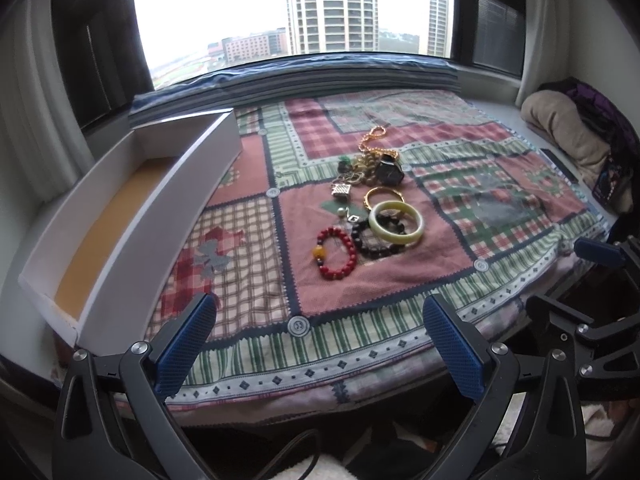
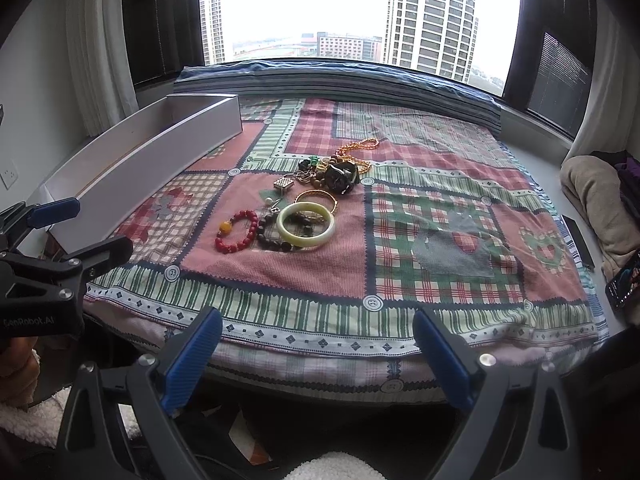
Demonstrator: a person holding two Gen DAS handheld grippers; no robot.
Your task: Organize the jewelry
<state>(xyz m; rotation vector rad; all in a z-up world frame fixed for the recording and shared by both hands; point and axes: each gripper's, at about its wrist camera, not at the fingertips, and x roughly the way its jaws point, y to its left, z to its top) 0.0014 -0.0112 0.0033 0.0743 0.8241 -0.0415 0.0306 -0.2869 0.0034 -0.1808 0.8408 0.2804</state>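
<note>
A pile of jewelry lies mid-cloth: a red bead bracelet [image 1: 335, 254] [image 2: 236, 231], a dark bead bracelet [image 1: 374, 240] [image 2: 276, 236], a pale jade bangle [image 1: 396, 223] [image 2: 306, 225], a gold bangle [image 1: 383, 197] [image 2: 318, 199], a black watch [image 1: 390, 171] [image 2: 339, 178] and a gold chain [image 1: 372, 138] [image 2: 356, 148]. A long white box [image 1: 132, 216] [image 2: 148, 160] with a tan floor stands open at the left. My left gripper [image 1: 320, 342] hangs open over the cloth's near edge, well short of the pile. My right gripper [image 2: 318, 354] is open too, nothing between its fingers.
A patchwork cloth [image 1: 500, 184] [image 2: 440, 220] covers the window ledge. Folded beige fabric [image 1: 568, 136] [image 2: 596, 196] and a phone [image 2: 624, 280] lie at the right. The other gripper shows at each view's side: the right one [image 1: 600, 280], the left one [image 2: 72, 236]. A window stands behind.
</note>
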